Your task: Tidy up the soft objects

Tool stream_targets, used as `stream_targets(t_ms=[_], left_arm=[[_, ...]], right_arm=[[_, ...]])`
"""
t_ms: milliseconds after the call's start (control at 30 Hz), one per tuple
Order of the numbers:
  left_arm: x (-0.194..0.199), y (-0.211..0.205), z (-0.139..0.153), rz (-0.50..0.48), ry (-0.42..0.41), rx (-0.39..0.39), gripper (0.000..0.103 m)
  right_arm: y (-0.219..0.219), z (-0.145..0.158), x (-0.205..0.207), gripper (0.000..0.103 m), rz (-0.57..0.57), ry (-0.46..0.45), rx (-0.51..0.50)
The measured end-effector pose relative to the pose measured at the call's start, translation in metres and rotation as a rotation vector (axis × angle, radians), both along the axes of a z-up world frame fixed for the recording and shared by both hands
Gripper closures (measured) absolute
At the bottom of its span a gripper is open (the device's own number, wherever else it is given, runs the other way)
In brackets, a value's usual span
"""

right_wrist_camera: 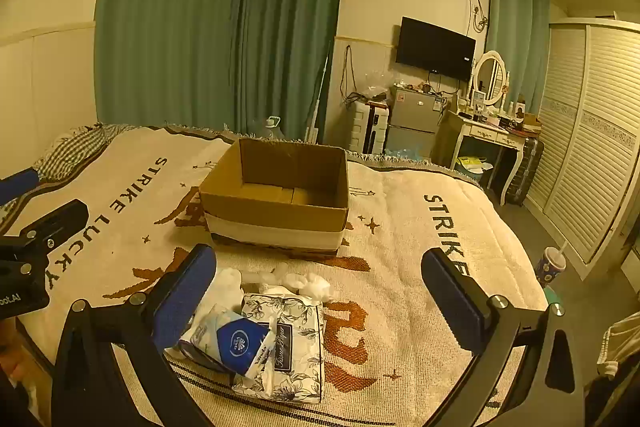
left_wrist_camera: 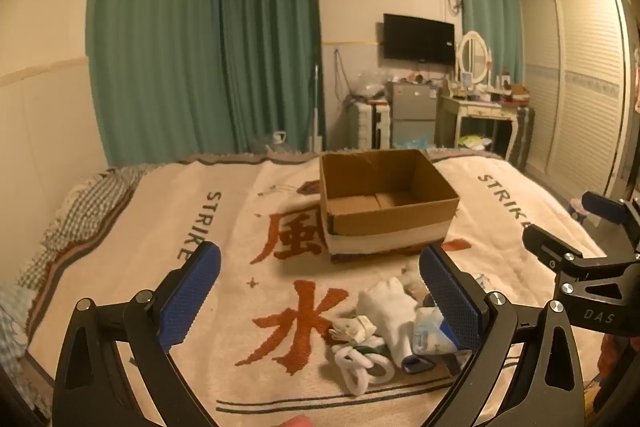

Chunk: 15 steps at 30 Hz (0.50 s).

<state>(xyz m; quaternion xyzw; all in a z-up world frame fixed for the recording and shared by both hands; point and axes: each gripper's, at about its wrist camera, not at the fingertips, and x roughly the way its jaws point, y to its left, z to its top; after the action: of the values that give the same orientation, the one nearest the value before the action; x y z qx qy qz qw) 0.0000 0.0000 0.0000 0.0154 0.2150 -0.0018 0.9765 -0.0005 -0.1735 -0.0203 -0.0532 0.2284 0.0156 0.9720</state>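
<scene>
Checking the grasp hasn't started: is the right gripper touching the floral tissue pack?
Apart. In the right wrist view the right gripper is open, hovering above the floral tissue pack.

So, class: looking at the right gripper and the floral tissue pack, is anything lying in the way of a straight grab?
Yes. A smaller blue-and-white tissue packet lies on top of the floral tissue pack, on its left side, near the left finger of the open right gripper. The pack's right side is bare.

The cream woven blanket [right_wrist_camera: 420, 227] reads "STRIKE LUCKY" along its left side and "STRIKE" on the right, with large rust-orange characters 風 and 水 in the middle; the floral-printed tissue pack [right_wrist_camera: 292, 355] reads "Tissue Paper"; the black right gripper [left_wrist_camera: 568, 227] bears "DAS".
</scene>
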Motion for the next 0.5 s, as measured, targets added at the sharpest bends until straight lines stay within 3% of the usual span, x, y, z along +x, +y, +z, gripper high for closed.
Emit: stream_targets(t_ms=[500], left_arm=[[-0.0009, 0.0023, -0.0004, 0.003, -0.002, -0.002, 0.001]], right_arm=[[0.0032, -0.0008, 0.0017, 0.0, 0.003, 0.012, -0.006]])
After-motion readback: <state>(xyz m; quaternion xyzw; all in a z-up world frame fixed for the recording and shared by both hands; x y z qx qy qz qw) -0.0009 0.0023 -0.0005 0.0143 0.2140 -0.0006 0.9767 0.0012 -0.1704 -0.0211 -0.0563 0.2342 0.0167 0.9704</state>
